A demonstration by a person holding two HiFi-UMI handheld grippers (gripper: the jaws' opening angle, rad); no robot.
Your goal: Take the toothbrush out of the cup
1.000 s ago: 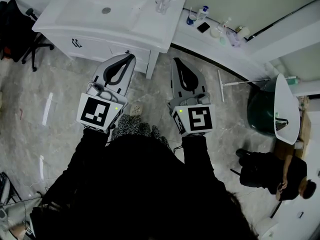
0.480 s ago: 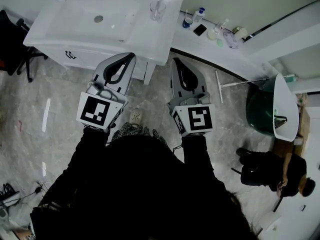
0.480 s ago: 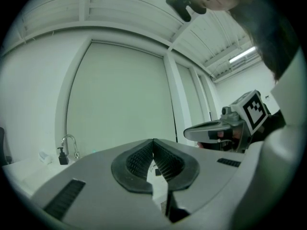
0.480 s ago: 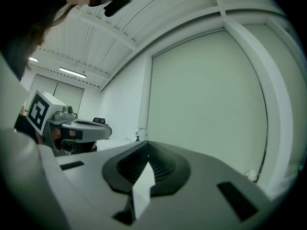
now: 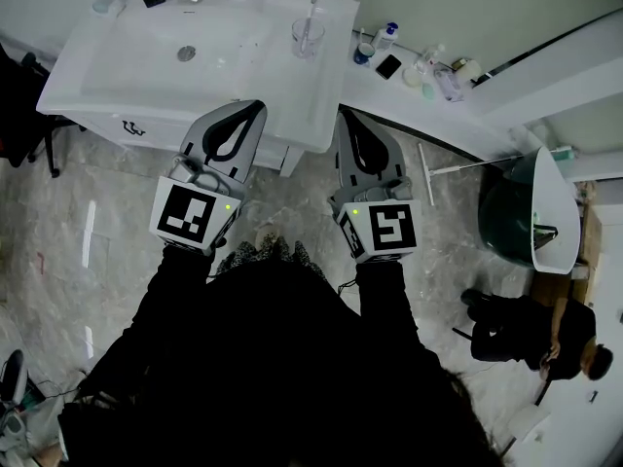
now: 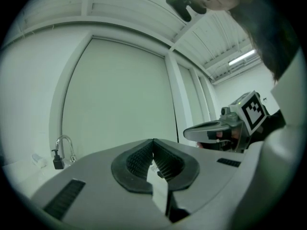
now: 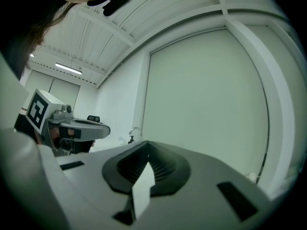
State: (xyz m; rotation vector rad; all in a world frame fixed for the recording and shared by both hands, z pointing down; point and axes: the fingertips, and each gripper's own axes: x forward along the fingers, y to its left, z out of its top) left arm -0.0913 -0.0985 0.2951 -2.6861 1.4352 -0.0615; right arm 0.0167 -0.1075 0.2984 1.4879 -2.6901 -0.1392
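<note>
I hold both grippers level, short of the washstand (image 5: 136, 66). The left gripper (image 5: 255, 107) has its jaws pressed together on nothing, and so does the right gripper (image 5: 344, 115). The toothbrush (image 5: 311, 17) stands head-up in the clear cup (image 5: 298, 41) on the far right of the washstand top, well apart from both tips.

My worry is arriving with the jaws together: a blunt tip would likely shove the cup over or push it toward the right edge. The cup looks light, so lifting the brush at a slant could drag it along unless the other gripper steadies it. Neither gripper view shows the cup, so I judge my line from the head view alone. A wide swing right could hit the small bottles (image 5: 387, 35).
</note>
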